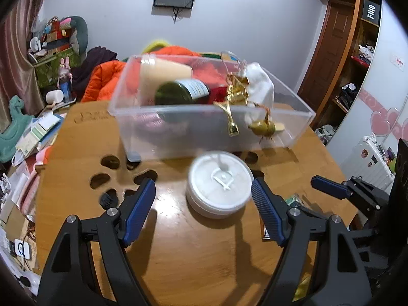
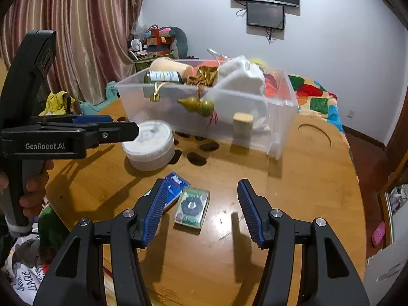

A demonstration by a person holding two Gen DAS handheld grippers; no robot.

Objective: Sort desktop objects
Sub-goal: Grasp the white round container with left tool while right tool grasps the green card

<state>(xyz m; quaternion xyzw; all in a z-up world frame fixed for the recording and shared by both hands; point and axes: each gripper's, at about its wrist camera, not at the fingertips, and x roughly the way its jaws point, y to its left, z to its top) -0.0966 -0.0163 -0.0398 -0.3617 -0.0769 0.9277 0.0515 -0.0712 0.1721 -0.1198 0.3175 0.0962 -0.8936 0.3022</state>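
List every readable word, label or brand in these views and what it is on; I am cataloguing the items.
"GenRobot.AI": side of the black left gripper.
"Fiilo": black sign on the wooden shelf.
"LEAGUE": white printed fabric below the table edge.
Too blurred to read: the dark green bottle's label, the blue card box, the green patterned small box, the white round tub's lid.

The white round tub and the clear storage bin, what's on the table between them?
Only dark cut-out holes in the wooden table lie between the white round tub and the clear storage bin; no loose object there, seen in the right wrist view.
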